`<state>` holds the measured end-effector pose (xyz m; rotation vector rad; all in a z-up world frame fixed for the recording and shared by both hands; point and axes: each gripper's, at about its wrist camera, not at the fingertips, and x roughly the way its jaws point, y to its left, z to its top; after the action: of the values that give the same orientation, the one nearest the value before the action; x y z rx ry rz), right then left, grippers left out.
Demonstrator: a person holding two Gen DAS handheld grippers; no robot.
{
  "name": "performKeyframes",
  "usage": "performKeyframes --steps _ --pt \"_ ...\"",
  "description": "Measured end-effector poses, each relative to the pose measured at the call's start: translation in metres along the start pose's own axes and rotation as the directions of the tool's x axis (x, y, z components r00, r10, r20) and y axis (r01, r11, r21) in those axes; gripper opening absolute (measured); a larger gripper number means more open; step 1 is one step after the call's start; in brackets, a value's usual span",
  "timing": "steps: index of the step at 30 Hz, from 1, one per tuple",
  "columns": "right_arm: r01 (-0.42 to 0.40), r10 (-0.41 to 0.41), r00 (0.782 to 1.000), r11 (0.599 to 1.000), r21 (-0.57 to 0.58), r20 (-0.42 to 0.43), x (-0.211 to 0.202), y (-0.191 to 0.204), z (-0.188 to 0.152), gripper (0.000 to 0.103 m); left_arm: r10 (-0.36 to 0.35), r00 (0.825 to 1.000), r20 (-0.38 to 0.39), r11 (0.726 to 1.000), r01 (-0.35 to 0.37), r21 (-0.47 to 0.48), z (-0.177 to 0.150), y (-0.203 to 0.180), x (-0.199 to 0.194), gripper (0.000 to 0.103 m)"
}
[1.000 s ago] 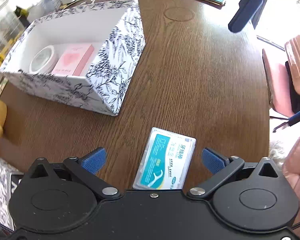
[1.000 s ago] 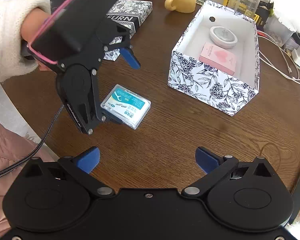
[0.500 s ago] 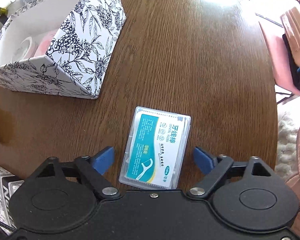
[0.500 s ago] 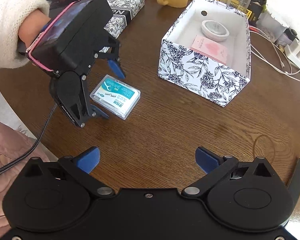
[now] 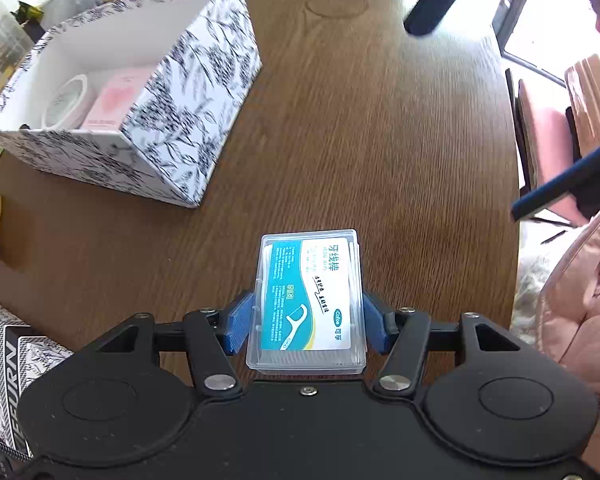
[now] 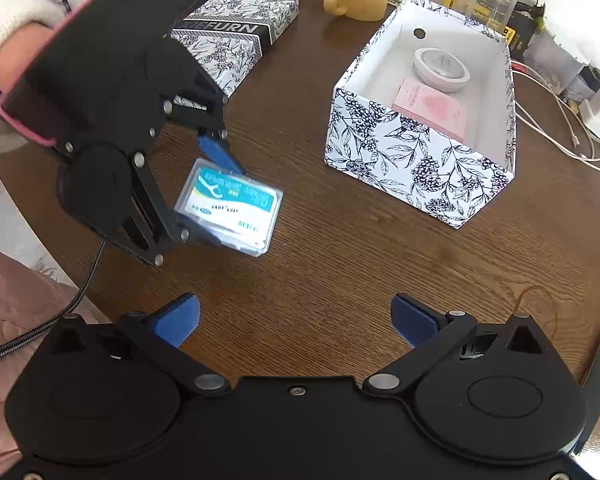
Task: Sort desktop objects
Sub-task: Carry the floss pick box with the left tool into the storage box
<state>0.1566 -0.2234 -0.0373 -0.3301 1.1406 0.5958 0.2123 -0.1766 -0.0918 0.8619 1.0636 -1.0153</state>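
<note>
Currently the left tool pinches the clear floss pick case by its long sides, tilted above the bench; its lower edge is hidden behind the tool body. Right tool spread, holding nothing. Floral storage box stands apart, a round tin and pink box inside, both blurred in the left wrist view.

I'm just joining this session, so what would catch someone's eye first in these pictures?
First, the clear floss pick case clamped between the blue pads of the left gripper, tilted just above the wooden table. Next, the open floral box further along the table, with a round white tin and a pink packet inside. The right gripper hangs open and empty.
</note>
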Motion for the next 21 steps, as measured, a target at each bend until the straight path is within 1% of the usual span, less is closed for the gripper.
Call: performKeyframes --steps 3,6,9,14,16,18,21 --pt "0.003 -0.003 1.0 1.0 -0.006 0.007 -0.001 -0.003 0.0 0.103 0.013 1.0 0.026 1.0 -0.013 -0.007 0.006 0.002 -0.012 0.057" --pt "0.004 -0.004 1.0 1.0 -0.003 0.018 -0.003 -0.008 0.0 0.103 0.026 0.998 0.059 0.999 -0.024 -0.034 0.016 0.007 -0.022 0.057" --pt "0.001 -0.002 1.0 1.0 0.011 0.024 -0.006 -0.016 -0.002 0.103 0.036 0.993 0.113 0.997 -0.029 -0.07 0.024 0.015 -0.042 0.056" --pt "-0.01 0.009 0.999 0.999 0.035 0.037 -0.01 -0.03 -0.003 0.103 0.066 0.975 0.21 0.991 -0.039 -0.128 0.042 0.035 -0.084 0.056" --pt "-0.019 0.017 0.999 0.999 0.043 0.047 -0.013 -0.036 -0.003 0.103 0.064 0.969 0.238 0.989 -0.029 -0.147 0.053 0.044 -0.099 0.056" --pt "-0.026 0.023 0.998 0.999 0.047 0.062 -0.017 -0.043 0.0 0.103 0.067 0.963 0.26 0.987 -0.025 -0.159 0.068 0.054 -0.107 0.056" --pt "-0.035 0.03 0.995 0.998 0.053 0.09 -0.023 -0.054 0.004 0.103 0.094 0.953 0.288 0.988 -0.054 -0.145 0.094 0.066 -0.114 0.056"
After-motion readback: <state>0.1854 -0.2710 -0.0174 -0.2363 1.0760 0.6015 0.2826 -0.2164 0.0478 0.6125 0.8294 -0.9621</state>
